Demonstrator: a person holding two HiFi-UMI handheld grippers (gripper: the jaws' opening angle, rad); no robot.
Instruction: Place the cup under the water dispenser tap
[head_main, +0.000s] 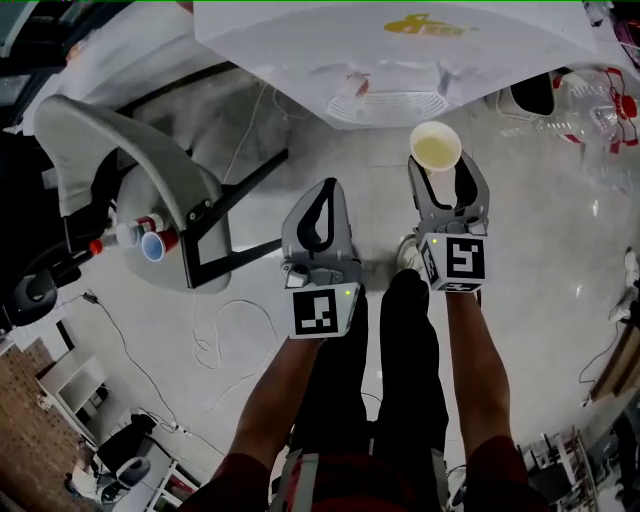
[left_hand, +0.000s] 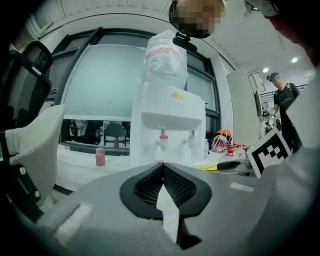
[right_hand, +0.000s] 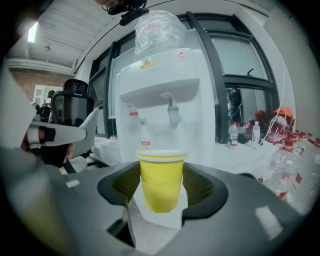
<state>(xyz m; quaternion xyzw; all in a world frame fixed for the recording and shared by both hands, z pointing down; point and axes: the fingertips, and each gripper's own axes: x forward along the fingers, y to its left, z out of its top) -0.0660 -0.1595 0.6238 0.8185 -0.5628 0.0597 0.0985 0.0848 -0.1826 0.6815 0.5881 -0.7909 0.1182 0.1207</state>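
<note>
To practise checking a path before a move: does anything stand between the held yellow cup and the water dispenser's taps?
Nothing visible does. The yellow cup sits upright in the right gripper and faces the water dispenser. Only open air shows between its rim and the taps beyond it.

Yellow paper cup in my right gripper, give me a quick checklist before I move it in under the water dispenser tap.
1. Right gripper clamped on the yellow paper cup: ok.
2. Cup upright, mouth up: ok.
3. Left gripper shut, empty, beside and apart from the cup: ok.
4. Cup under a tap of the white water dispenser: not ok, it is short of the taps.
5. White drip grille below the taps bare: ok.
6. Which tap to use, red-tipped tap or grey tap: cannot tell.
</note>
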